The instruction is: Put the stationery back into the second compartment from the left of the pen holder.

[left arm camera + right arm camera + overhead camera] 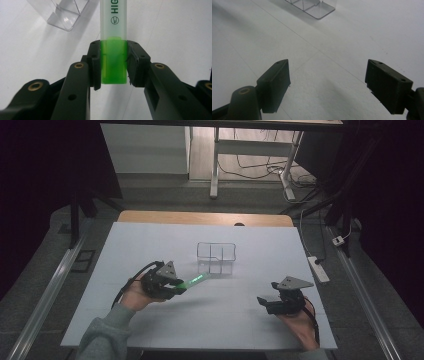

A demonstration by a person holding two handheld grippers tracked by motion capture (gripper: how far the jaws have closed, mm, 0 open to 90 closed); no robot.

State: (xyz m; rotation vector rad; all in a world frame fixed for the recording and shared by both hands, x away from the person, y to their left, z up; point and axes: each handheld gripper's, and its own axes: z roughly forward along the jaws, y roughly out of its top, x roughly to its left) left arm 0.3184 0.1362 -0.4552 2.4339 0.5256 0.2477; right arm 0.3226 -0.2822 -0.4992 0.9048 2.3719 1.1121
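Observation:
A green highlighter (196, 280) (113, 42) is clamped by its green end between the jaws of my left gripper (181, 287) (113, 65). It points toward a clear plastic organizer with compartments (216, 257) (62, 13) (312, 6) standing at the table's middle. The highlighter's tip is just left of and below the organizer. My right gripper (263, 302) (325, 85) is open above the white table at the front right, with nothing between its jaws.
The white table top (150, 250) has a wooden far edge (200, 217). Beyond it stand a desk frame with cables (260, 167) on the floor. A power strip (318, 268) lies off the table's right side.

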